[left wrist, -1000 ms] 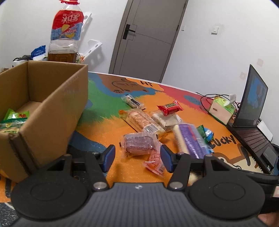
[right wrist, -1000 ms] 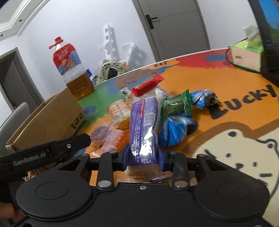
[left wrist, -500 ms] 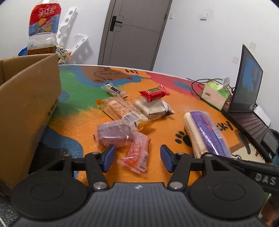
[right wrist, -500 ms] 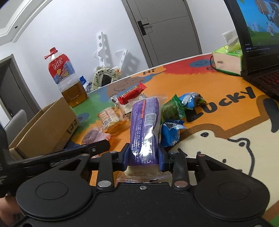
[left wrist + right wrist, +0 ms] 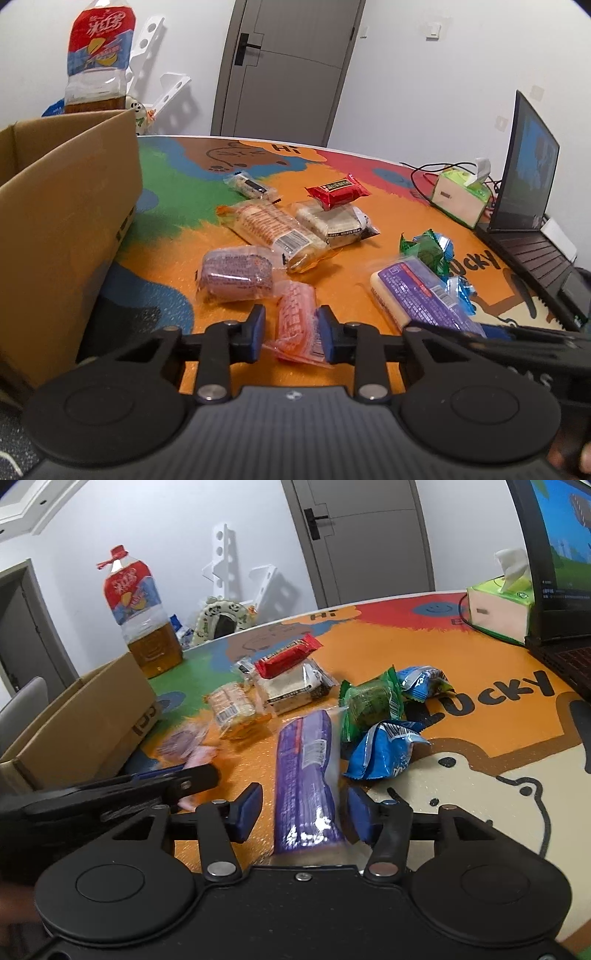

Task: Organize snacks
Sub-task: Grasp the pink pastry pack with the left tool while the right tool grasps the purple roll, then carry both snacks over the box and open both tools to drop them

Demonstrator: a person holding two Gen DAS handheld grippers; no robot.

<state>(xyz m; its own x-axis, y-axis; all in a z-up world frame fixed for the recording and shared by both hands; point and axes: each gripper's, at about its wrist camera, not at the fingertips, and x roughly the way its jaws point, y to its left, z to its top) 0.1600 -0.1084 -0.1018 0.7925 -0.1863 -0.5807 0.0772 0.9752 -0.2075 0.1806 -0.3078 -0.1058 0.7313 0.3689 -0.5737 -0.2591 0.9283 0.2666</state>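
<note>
Several wrapped snacks lie on the colourful table mat. My left gripper (image 5: 291, 334) is open, its pads on either side of a pink snack packet (image 5: 297, 325) that lies on the mat. My right gripper (image 5: 304, 814) is open, with a gap on both sides of a long purple biscuit pack (image 5: 306, 775), which also shows in the left wrist view (image 5: 421, 295). A cardboard box (image 5: 66, 206) stands open at the left. A purple cake pack (image 5: 236, 275), a long cracker pack (image 5: 273, 230) and a red bar (image 5: 338, 189) lie further out.
A large oil bottle (image 5: 98, 62) stands behind the box. A tissue box (image 5: 461, 195) and an open laptop (image 5: 532, 206) are at the right. Green (image 5: 369, 701) and blue (image 5: 384, 753) packets lie right of the purple pack.
My right gripper has opened and let go of the purple biscuit pack, which now rests low on the mat. My left gripper has moved in around the pink packet.
</note>
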